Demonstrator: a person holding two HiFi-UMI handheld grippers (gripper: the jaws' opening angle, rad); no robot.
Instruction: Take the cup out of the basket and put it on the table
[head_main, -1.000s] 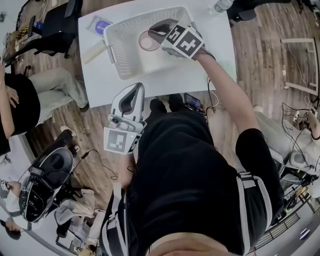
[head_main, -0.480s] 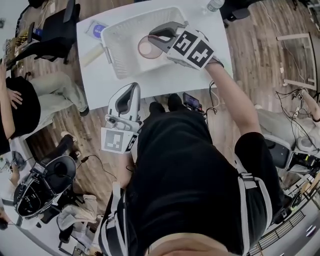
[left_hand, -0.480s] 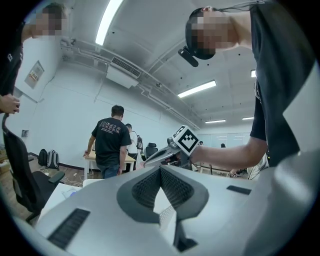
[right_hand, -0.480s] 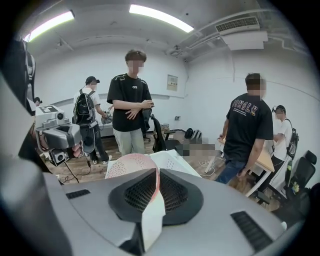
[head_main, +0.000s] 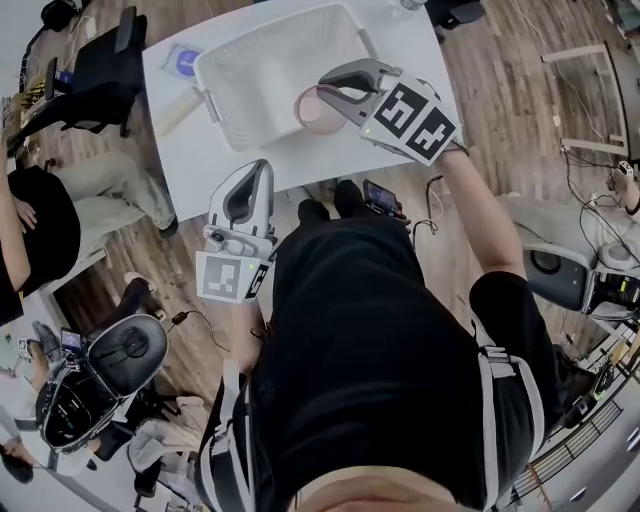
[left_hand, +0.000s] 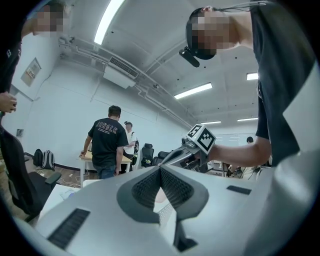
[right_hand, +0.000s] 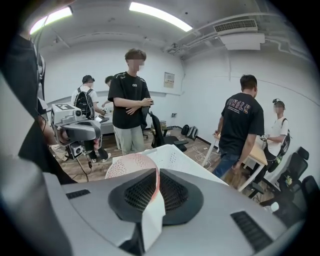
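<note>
White table (head_main: 200, 155) on wood-plank floor (head_main: 510, 90), chair (head_main: 100, 70) beside.

Right gripper (head_main: 328, 90) holding a pale pink round cup (head_main: 318, 110) by its rim, over the near right part of a white perforated plastic basket (head_main: 250, 60), basket standing on a white table (head_main: 195, 150), left gripper (head_main: 256, 170) hovering at the table's near edge

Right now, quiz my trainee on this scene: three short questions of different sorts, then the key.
1. Fill in: the right gripper is shut on the ___.
2. True or false: the left gripper holds something.
3. Where is the cup? A. standing on the table B. held up at the basket C. on the floor
Key: 1. cup; 2. false; 3. B
</note>
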